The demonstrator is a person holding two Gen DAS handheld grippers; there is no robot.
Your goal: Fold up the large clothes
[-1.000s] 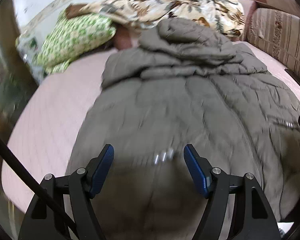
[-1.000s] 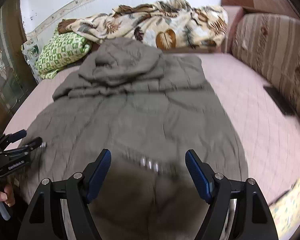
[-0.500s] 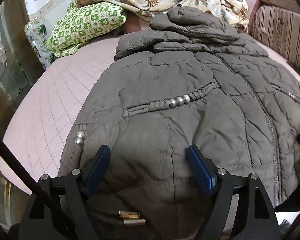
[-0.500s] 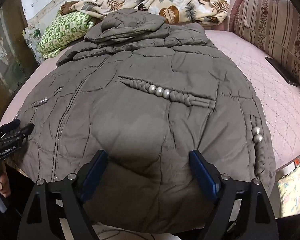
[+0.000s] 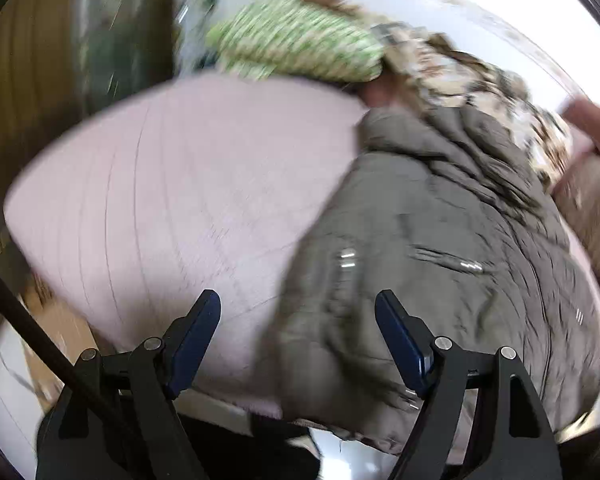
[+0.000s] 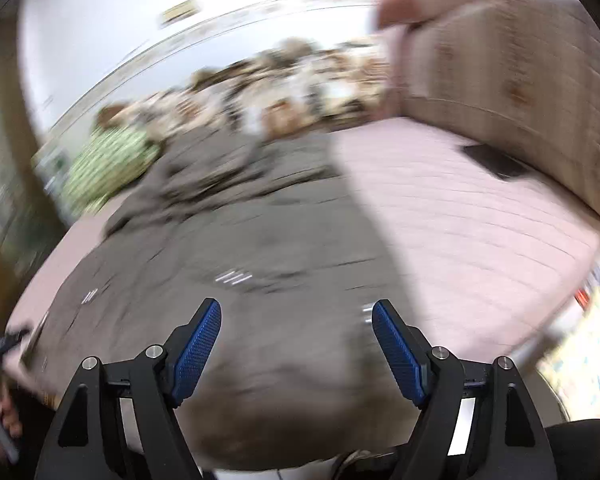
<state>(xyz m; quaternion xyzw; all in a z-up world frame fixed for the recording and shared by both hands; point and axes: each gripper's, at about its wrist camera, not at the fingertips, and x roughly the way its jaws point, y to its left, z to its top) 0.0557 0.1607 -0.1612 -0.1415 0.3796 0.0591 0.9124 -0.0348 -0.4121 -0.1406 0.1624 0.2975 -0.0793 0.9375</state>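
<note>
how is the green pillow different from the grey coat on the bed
The green pillow has a green-and-white print; the grey coat is one plain colour with small silver beads. The pillow sits at the far end of the pink bed; the coat spreads down to the near edge. The pillow looks far smaller. Both are soft and lie on the bed.

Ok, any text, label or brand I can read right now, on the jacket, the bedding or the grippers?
None can be read: both views are motion-blurred.
Grey jacket: no tag or brand shows, only metal beads.
Left gripper, at the right wrist view's edge: pale marking, too blurred and small to read.
Framed items on the wall: too blurred to read.
</note>
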